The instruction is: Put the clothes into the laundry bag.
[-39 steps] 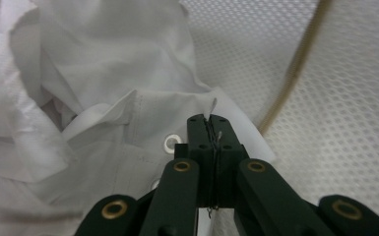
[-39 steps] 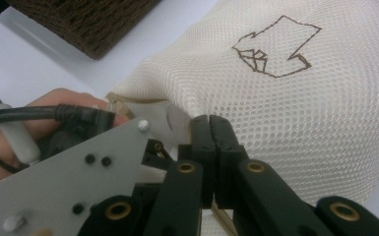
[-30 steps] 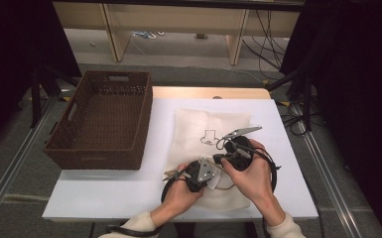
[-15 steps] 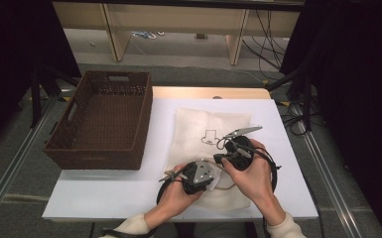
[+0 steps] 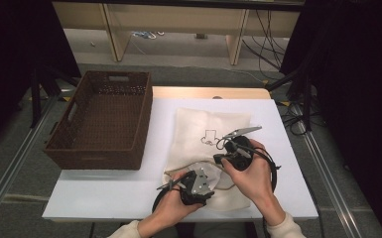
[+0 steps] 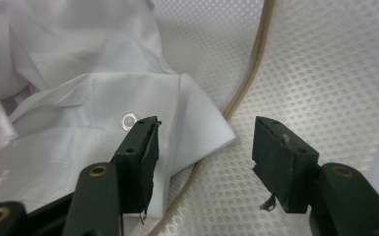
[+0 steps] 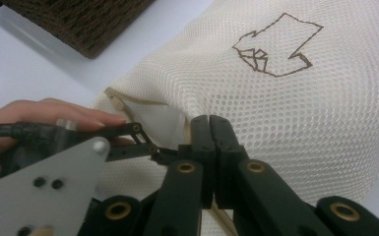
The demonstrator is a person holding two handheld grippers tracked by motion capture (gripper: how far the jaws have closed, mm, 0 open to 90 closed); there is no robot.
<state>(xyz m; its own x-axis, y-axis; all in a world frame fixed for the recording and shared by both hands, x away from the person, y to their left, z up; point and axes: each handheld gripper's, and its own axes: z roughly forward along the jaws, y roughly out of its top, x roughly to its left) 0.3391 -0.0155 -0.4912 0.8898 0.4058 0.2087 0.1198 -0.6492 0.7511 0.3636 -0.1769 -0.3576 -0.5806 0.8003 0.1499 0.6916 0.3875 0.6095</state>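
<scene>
Lying inside the cream mesh laundry bag (image 5: 208, 134), a folded white cotton shirt (image 6: 78, 113) with a small pearly button sits at the left gripper's (image 6: 204, 147) jaws, its corner reaching into the gap between them. Those jaws have just been opening and now stand apart, pressing on nothing. Just above them runs the bag's tan edge cord. The right gripper (image 7: 210, 132) has its jaws closed together, pinching the bag's mesh at the mouth. Beyond, to the left, stands a dark brown wicker basket (image 5: 104, 119) on the white table (image 5: 104, 193).
</scene>
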